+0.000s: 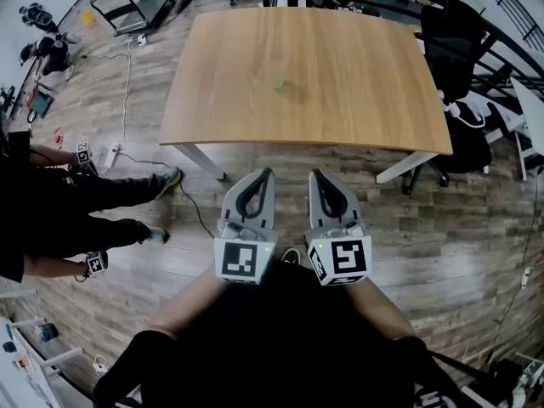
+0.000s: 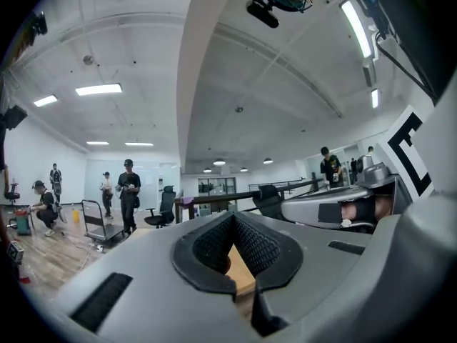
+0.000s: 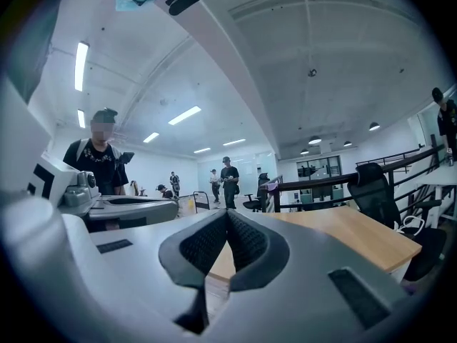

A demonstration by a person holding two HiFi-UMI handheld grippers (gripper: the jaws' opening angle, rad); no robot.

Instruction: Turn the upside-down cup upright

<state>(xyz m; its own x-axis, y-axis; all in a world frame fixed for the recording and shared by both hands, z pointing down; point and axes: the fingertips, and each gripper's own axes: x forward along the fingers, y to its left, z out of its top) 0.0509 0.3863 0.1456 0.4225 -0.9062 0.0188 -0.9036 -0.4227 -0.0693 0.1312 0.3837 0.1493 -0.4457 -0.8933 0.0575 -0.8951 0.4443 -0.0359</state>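
Note:
A small pale green cup [image 1: 278,82] stands near the middle of the wooden table [image 1: 357,109]; it is too small to tell which way up it is. My left gripper [image 1: 269,174] and right gripper [image 1: 314,175] are held side by side close to my body, short of the table's near edge, pointing level at the table. Both have their jaws shut with nothing between them. In the left gripper view the closed left gripper [image 2: 232,217] shows only a strip of tabletop beyond it, and the right gripper [image 3: 227,213] likewise. Neither gripper view shows the cup.
A person in black [image 1: 76,202] stands on the wood floor at the left, holding marker cubes. Black office chairs [image 1: 455,49] crowd the table's right side. A cart [image 1: 136,11] and cables lie at the far left. Other people stand in the background.

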